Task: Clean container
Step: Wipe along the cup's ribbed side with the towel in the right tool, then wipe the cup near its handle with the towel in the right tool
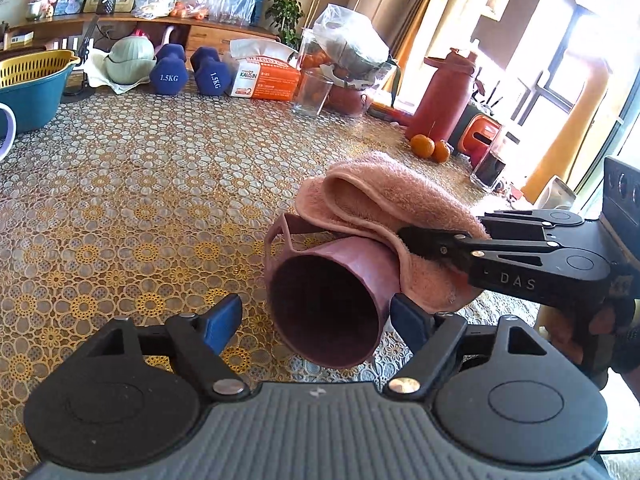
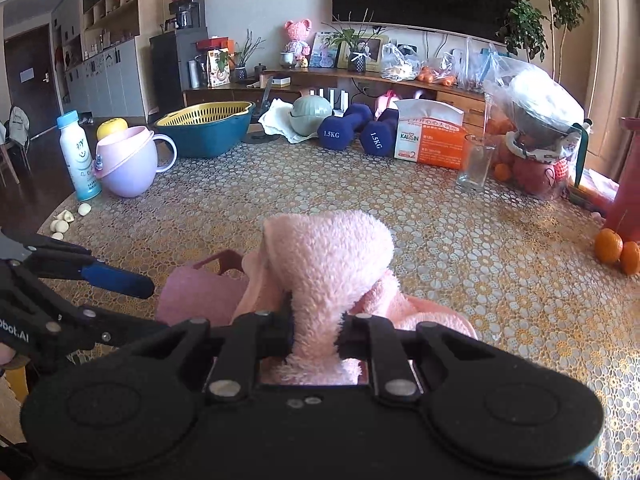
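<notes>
A mauve plastic cup (image 1: 332, 300) with a handle lies tipped on its side over the patterned tablecloth, its mouth towards the left wrist camera. My left gripper (image 1: 316, 320) is open and straddles the cup's mouth. Its right blue pad (image 1: 408, 320) is at the cup's wall and its left pad (image 1: 224, 322) stands a little off it. A pink fluffy towel (image 1: 384, 208) is draped over the cup's upper side. My right gripper (image 2: 316, 320) is shut on the towel (image 2: 328, 256) and comes in from the right. In the right wrist view the cup (image 2: 200, 292) peeks out left of the towel.
At the table's back stand a clear glass (image 1: 312, 92), two blue dumbbells (image 1: 188, 72) and a tissue box (image 1: 264, 76). A red flask (image 1: 444, 96) and tangerines (image 1: 430, 148) sit right. A teal basin (image 2: 208, 136), lilac mug (image 2: 128, 164), white bottle (image 2: 78, 156) and garlic cloves (image 2: 66, 218) sit left.
</notes>
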A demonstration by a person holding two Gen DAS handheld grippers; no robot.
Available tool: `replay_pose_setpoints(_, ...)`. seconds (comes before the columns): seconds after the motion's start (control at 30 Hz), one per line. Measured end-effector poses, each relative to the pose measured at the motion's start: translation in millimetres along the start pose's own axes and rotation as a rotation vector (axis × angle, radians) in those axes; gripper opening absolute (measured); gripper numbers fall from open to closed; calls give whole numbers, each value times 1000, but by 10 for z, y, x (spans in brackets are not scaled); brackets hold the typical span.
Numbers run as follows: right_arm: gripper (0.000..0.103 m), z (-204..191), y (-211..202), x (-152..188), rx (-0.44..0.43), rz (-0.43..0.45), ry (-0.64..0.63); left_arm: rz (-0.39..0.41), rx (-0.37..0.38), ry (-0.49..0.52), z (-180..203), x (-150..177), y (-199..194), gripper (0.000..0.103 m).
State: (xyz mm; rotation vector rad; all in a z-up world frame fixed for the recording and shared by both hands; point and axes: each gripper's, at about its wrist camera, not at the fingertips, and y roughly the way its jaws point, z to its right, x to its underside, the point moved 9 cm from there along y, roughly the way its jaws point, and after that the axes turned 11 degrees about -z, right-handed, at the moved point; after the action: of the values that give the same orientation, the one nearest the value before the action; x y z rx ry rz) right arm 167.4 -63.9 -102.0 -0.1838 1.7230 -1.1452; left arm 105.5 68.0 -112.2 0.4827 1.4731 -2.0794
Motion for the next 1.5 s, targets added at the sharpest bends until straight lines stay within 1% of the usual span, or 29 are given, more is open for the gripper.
replay_pose_setpoints(0.07, 16, 16, -29, 50, 1, 3, 16, -16, 11, 15, 50, -10, 87, 82)
replay_pose_setpoints(0.1, 16, 20, -46, 77, -2, 4, 27, -25, 12, 19, 68, -9, 138, 85)
replay_pose_setpoints(0.13, 16, 25, -59, 99, -5, 5, 35, -28, 13, 22, 81, -6, 167, 86)
replay_pose_setpoints(0.27, 15, 28, -101, 158, -1, 1, 35, -29, 7, 75, 167, 32, 242, 85)
replay_pose_setpoints(0.4, 14, 30, -138, 161, 22, 3, 22, -7, -36, 134, 254, 58, 230, 85)
replay_pose_setpoints(0.5, 13, 2, -260, 72, 11, 40, 18, 6, -82, 193, 326, 75, 220, 84)
replay_pose_setpoints(0.53, 13, -21, -309, 28, 5, 55, 12, 9, -97, 212, 355, 79, 221, 84)
replay_pose_setpoints(0.63, 13, -177, -429, -88, -58, 78, -22, 1, -129, 243, 407, 77, 235, 84)
replay_pose_setpoints(0.73, 13, -393, -430, -89, -102, 63, -72, -4, -148, 263, 435, 81, 243, 84)
replay_pose_setpoints(0.8, 13, -538, -367, -47, -112, 42, -105, -2, -158, 276, 454, 88, 240, 84)
replay_pose_setpoints(0.87, 14, -607, -263, 11, -80, 20, -133, -11, -165, 276, 450, 98, 253, 84)
replay_pose_setpoints(0.93, 14, -617, -242, 25, -83, 25, -128, -10, -155, 267, 431, 98, 249, 83)
replay_pose_setpoints(0.97, 14, -581, -234, 24, -98, 29, -104, -9, -155, 270, 432, 97, 249, 83)
replay_pose_setpoints(1.17, 14, -285, -176, 64, -30, 39, -54, -6, -143, 257, 414, 98, 252, 83)
replay_pose_setpoints(1.3, 14, -30, -115, 105, 17, 27, 20, -4, -134, 243, 401, 92, 251, 83)
replay_pose_setpoints(1.4, 14, 85, -101, 126, 41, 15, 54, -2, -149, 262, 429, 99, 253, 83)
replay_pose_setpoints(1.5, 14, 253, -130, 135, 119, 10, 98, 6, -180, 310, 479, 123, 254, 83)
